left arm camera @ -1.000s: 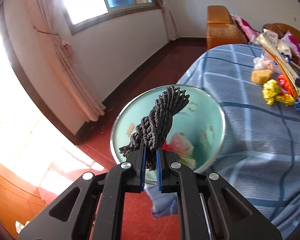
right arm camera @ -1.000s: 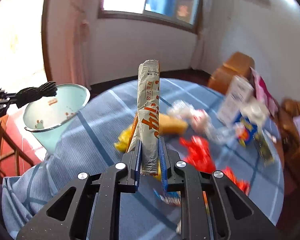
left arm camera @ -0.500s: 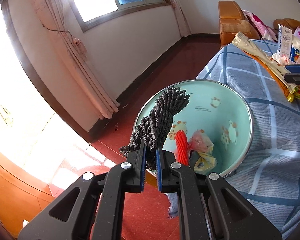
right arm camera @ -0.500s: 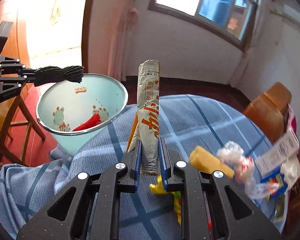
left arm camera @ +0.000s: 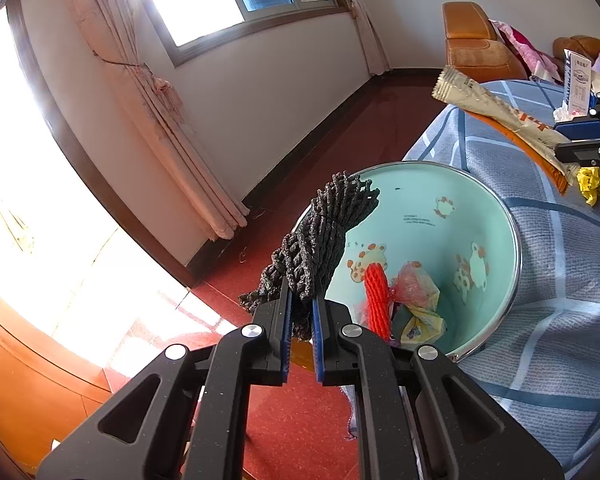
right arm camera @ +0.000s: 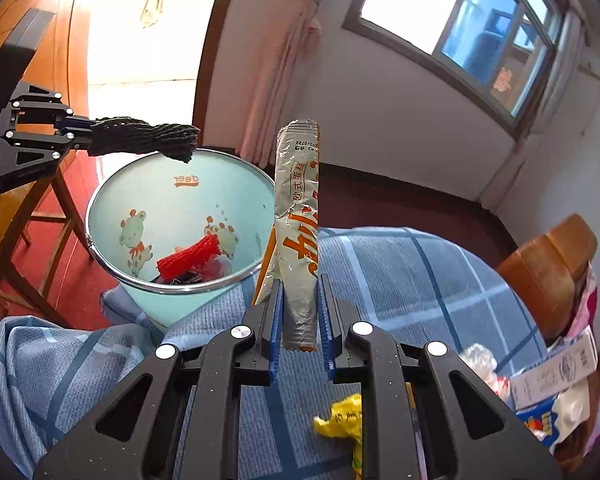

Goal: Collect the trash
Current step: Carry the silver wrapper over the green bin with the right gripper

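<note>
My left gripper [left arm camera: 300, 312] is shut on a black foam net [left arm camera: 324, 232], which sticks out over the near rim of the mint-green trash bin [left arm camera: 480, 208]. Inside the bin lie a red foam net [left arm camera: 376, 300] and crumpled wrappers [left arm camera: 416, 308]. My right gripper [right arm camera: 299, 312] is shut on a long silver snack wrapper [right arm camera: 298, 216] standing upright, just right of the bin [right arm camera: 172, 200] and above the blue checked tablecloth [right arm camera: 420, 280]. In the right wrist view the left gripper [right arm camera: 74, 130] holds the black net [right arm camera: 144, 140] level above the bin's left rim.
On the table lie a yellow wrapper [right arm camera: 340, 420], a milk carton [right arm camera: 556, 368] and clear plastic [right arm camera: 480, 360]. An orange-brown sofa [left arm camera: 472, 40] stands behind the table. A wooden chair [right arm camera: 36, 220] stands left of the bin on the red floor [left arm camera: 300, 420].
My right gripper has swung left with the silver wrapper, from over the littered tabletop to beside the bin. The left gripper keeps the black net over the bin, hardly moved.
</note>
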Available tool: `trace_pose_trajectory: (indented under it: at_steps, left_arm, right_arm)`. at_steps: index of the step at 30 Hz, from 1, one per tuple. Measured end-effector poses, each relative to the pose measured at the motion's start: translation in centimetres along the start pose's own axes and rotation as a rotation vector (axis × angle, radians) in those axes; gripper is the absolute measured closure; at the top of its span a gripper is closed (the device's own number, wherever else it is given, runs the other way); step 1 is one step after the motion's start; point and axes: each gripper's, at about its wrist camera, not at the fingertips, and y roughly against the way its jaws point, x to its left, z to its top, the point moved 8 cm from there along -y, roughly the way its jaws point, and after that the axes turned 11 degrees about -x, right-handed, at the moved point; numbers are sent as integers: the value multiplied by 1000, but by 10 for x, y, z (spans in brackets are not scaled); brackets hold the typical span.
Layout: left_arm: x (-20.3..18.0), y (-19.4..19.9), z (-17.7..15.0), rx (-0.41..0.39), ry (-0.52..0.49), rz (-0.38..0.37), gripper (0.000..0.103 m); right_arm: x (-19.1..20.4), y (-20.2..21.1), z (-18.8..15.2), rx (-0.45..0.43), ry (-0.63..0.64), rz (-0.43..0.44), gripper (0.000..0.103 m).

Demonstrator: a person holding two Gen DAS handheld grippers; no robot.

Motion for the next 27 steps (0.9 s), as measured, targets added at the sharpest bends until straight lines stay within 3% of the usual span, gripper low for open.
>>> trace_pose_trajectory:
  at_steps: [27]
  left_arm:
    - [3,1,2,-4,2,8,95]
  right_arm:
    - [16,-19,20,4,57,38,86]
